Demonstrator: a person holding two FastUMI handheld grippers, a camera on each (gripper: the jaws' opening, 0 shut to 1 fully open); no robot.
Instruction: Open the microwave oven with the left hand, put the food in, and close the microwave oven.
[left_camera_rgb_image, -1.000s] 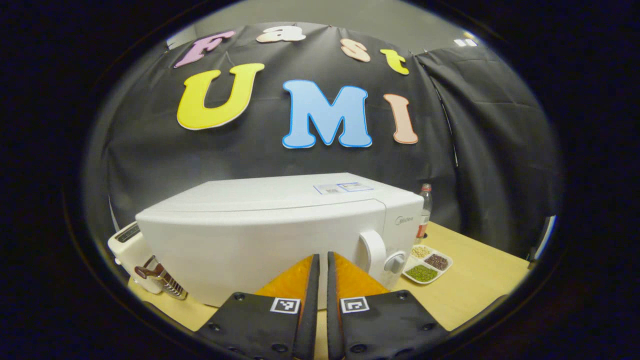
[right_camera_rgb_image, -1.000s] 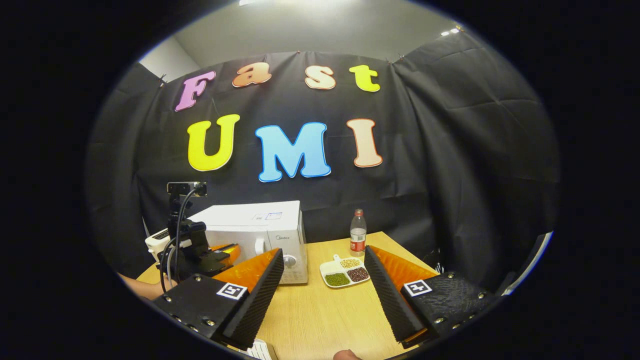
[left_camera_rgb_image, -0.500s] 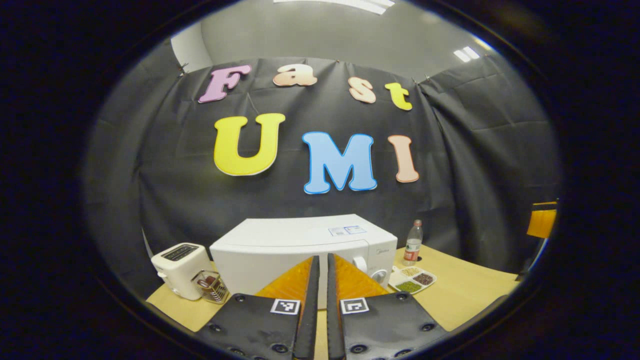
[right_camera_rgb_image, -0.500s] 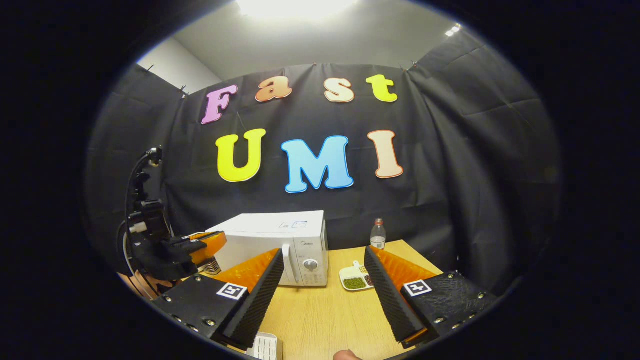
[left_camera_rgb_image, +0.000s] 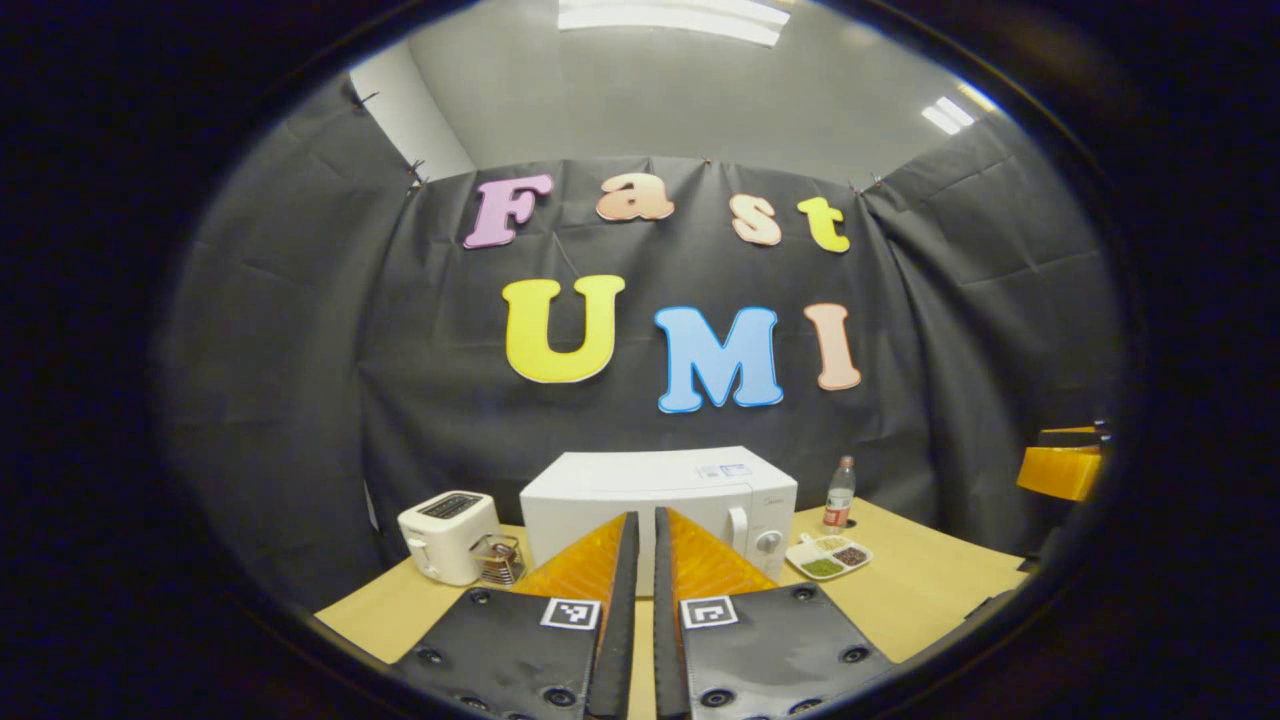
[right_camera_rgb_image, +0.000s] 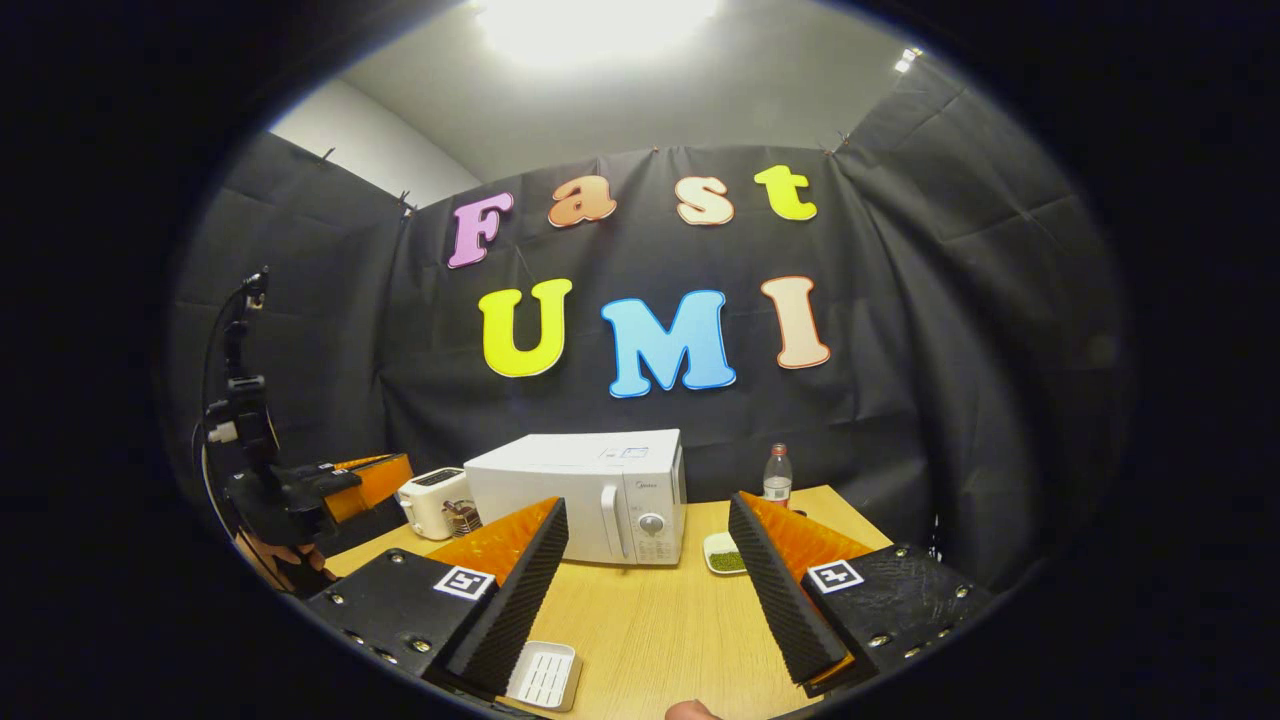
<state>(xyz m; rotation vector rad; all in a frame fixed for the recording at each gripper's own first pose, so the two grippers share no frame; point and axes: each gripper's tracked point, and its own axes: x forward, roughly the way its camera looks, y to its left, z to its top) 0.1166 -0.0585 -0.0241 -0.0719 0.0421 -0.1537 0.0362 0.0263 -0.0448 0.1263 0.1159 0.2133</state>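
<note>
The white microwave (left_camera_rgb_image: 650, 495) stands on the wooden table (left_camera_rgb_image: 930, 590) with its door shut and its handle (right_camera_rgb_image: 612, 520) and knob on the right side. To its right lies a white divided plate of beans (left_camera_rgb_image: 828, 556), partly hidden behind my right finger in the right gripper view (right_camera_rgb_image: 722, 553). My left gripper (left_camera_rgb_image: 643, 515) is shut with nothing between its fingers, well back from the microwave's front. My right gripper (right_camera_rgb_image: 648, 505) is open and empty, also far back from the microwave. The left gripper (right_camera_rgb_image: 345, 485) hangs at the left of the right gripper view, off the table's left side.
A white toaster (left_camera_rgb_image: 447, 535) with a small rack beside it stands left of the microwave. A plastic bottle (left_camera_rgb_image: 838, 492) stands behind the plate. A small white ribbed dish (right_camera_rgb_image: 545, 675) lies near the table's front edge. A fingertip (right_camera_rgb_image: 690, 710) shows at the bottom.
Both grippers have drawn back and up from the microwave, which now looks much smaller. The left gripper stayed shut and the right stayed open. The white dish has come into sight.
</note>
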